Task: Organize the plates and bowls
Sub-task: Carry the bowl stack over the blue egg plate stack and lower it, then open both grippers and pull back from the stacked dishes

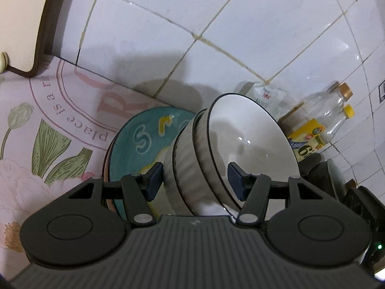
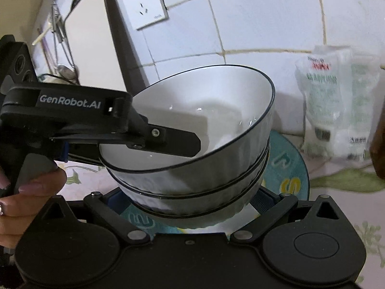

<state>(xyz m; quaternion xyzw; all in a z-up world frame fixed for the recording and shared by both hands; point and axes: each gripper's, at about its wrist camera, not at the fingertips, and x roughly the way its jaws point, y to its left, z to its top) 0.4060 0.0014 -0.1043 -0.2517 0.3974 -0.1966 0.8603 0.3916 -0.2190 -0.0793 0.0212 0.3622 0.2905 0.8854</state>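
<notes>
The stack of bowls [image 1: 216, 159], three nested white ones with dark rims and grey ribbed outsides, was up off the surface, tilted, and directly above a teal plate [image 1: 134, 149] with pale letters on it. The plate lay on a floral tablecloth [image 1: 43, 144] beside a white tiled wall [image 1: 216, 24]. The left gripper [image 1: 196, 180] pinched the stack at its rim: one blue pad [image 1: 154, 180] pressed the grey outer wall and the other sat inside the top bowl against its white inner face. In the right wrist view that same gripper reached in from the left with one finger lying in the bowl, and a person's hand [image 2: 28, 190] was wrapped around its handle. The right gripper [image 2: 190, 207] sat low under the stack with its jaws spread on either side of the bottom bowl; the bowls hid the fingertips, so I could not tell whether the pads pressed on it. A white plastic packet [image 2: 336, 101] stood against the wall to the right, and two clear bottles [image 1: 334, 110] stood further along. A wall socket [image 2: 144, 2] was set in the tiles above
</notes>
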